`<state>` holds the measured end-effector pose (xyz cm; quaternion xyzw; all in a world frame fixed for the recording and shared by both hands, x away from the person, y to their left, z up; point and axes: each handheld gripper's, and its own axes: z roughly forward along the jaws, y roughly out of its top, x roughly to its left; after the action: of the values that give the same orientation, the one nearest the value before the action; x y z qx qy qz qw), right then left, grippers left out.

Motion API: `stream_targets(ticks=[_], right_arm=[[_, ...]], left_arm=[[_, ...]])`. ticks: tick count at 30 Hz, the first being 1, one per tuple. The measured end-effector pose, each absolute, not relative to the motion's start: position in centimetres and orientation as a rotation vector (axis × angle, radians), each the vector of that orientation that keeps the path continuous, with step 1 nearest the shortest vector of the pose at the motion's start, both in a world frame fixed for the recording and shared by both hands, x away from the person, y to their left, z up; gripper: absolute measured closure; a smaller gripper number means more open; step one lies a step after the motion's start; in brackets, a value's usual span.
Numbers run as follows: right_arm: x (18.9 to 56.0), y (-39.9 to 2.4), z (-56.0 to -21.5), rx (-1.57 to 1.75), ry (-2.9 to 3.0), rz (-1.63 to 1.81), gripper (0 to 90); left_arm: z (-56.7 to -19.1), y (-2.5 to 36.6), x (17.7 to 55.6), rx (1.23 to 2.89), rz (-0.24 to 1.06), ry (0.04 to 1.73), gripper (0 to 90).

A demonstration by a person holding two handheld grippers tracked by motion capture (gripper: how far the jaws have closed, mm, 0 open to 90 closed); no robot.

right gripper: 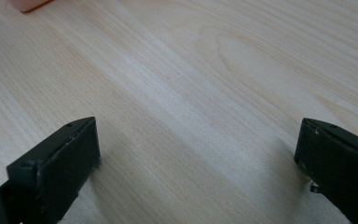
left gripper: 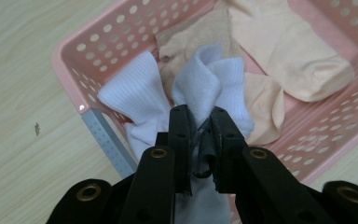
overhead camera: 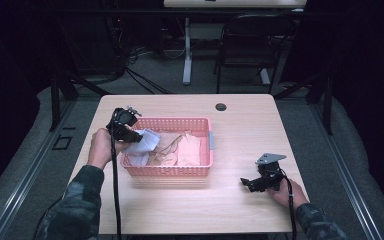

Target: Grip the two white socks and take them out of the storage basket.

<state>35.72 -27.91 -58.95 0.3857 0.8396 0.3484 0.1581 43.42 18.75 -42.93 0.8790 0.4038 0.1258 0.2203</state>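
Pinched between the nearly closed jaws of the left gripper point(left gripper: 200, 122), a white sock point(left gripper: 205, 86) is held bunched above the left end of a pink basket point(left gripper: 74, 60). Part of the sock is draped over the basket's rim, as seen from above point(overhead camera: 142, 145). Beige socks point(left gripper: 284, 51) are seen lying flat inside the basket. Well apart, near the table's point(overhead camera: 240, 125) right front edge, the right gripper point(overhead camera: 247, 183) is rested on the bare wood, its jaws spread wide with nothing between them.
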Motion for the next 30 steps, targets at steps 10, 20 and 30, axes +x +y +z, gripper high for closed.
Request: stream_targets(ticks=[10,20,30], right_arm=[[35.7,-27.9,-59.0,1.103,2.401,0.996,0.0],[35.7,-27.9,-59.0,1.103,2.401,0.997,0.0],[35.7,-27.9,-59.0,1.104,2.4,0.997,0.0]], left_arm=[[-40.3,18.4,43.6,2.405,0.376,1.088,80.7],[-38.8,18.3,43.9,2.403,0.371,1.085,80.7],[-36.6,18.3,43.8,2.373,0.415,1.073,80.7]])
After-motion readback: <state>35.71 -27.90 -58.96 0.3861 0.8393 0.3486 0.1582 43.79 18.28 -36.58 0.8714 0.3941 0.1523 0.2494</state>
